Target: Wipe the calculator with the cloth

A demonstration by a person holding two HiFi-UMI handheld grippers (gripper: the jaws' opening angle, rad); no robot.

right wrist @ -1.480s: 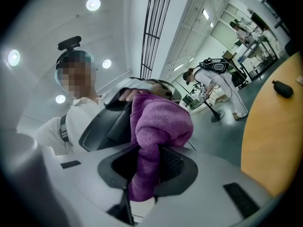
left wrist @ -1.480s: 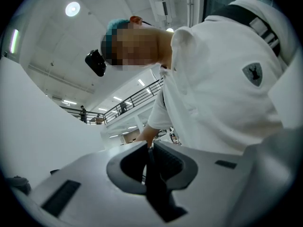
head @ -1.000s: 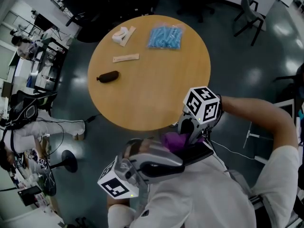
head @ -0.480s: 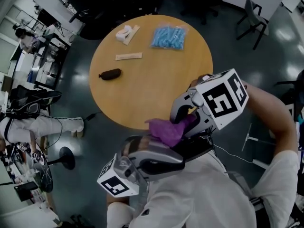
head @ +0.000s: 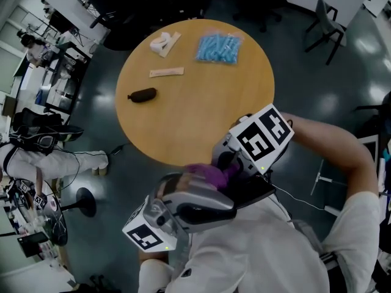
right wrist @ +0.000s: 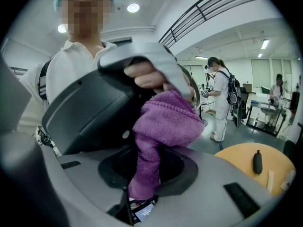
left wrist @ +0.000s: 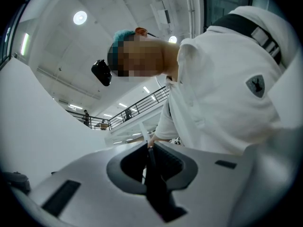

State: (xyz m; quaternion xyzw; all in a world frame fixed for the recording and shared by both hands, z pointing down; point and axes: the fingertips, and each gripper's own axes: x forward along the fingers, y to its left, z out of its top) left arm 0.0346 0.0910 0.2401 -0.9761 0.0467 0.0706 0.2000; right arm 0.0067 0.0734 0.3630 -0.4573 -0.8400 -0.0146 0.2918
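left gripper (left wrist: 150, 148): the jaws stand narrow and are clamped on the calculator (left wrist: 154, 188). It shows edge-on as a thin dark slab running out between the jaws toward the person's white shirt (left wrist: 222, 79).
calculator, from the right gripper: its broad dark face stands tilted just above and to the left of the jaws of the right gripper (right wrist: 144, 164). It is held in the air in front of the person's chest.
right gripper: the jaws are closed on the cloth (right wrist: 163, 122).
cloth: it is purple. A narrow tail is pinched between the right gripper's jaws, and the bunch spreads out just past their tips. There it lies against the calculator's right edge, under a grey finger of the left gripper.
grippers together: in the head view the two point toward each other, with the cloth between them and the calculator just under the right gripper.
desk (head: 201, 112): it is round and wooden and lies beyond both grippers, well apart from the calculator and cloth.
on the desk: a blue packet (head: 217, 46), a small dark object (head: 142, 95), a pale strip (head: 166, 72) and a white item (head: 162, 43), all on the side far from the grippers.
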